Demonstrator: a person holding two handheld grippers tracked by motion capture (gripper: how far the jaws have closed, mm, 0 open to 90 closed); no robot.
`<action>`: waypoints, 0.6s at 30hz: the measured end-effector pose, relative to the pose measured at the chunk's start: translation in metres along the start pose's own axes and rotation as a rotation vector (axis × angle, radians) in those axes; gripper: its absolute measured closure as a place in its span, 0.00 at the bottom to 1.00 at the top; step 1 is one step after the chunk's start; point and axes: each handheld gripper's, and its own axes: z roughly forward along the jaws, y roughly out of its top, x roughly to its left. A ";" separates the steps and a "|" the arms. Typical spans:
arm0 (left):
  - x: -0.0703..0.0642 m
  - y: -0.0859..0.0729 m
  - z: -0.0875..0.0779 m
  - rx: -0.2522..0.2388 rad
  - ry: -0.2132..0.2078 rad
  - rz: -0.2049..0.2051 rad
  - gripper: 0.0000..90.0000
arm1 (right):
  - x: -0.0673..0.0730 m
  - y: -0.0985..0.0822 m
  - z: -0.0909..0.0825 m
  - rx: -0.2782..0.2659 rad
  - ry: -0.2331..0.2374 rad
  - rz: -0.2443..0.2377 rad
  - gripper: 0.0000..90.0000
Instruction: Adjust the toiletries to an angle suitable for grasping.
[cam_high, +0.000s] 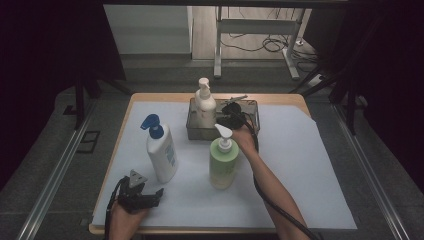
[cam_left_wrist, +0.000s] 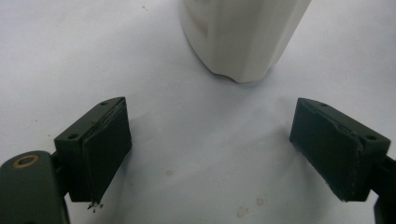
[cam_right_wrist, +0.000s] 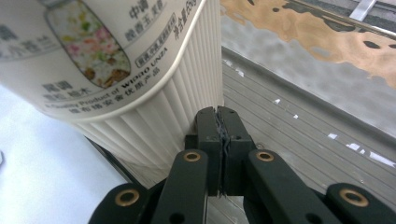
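A cream pump bottle (cam_high: 205, 102) stands in a metal tray (cam_high: 251, 103) at the back of the table. My right gripper (cam_high: 229, 111) is inside that tray, just right of the bottle. In the right gripper view its jaws (cam_right_wrist: 218, 112) are shut tight with nothing between them, close beside the bottle's ribbed wall (cam_right_wrist: 154, 116) and over the tray floor (cam_right_wrist: 289, 135). A white bottle with a blue pump (cam_high: 161, 150) stands front left. My left gripper (cam_high: 156, 194) rests low near the front edge, open (cam_left_wrist: 210, 135), with that bottle's base (cam_left_wrist: 243, 37) ahead of the jaws and apart from them.
A green bottle with a white pump (cam_high: 222, 162) stands mid-table, just in front of my right hand. A white sheet (cam_high: 310, 170) covers the wooden tabletop. Desk legs and cables lie on the floor beyond the far edge.
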 end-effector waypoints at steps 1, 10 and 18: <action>0.000 0.000 0.000 0.000 0.000 0.000 0.14 | 0.001 0.000 0.001 0.000 0.002 -0.001 0.98; 0.000 0.000 0.000 0.000 0.000 0.000 0.13 | 0.007 0.003 0.006 0.003 0.027 -0.010 0.98; 0.000 0.000 0.000 0.000 0.000 0.000 0.14 | 0.016 0.006 0.012 0.011 0.057 -0.032 0.98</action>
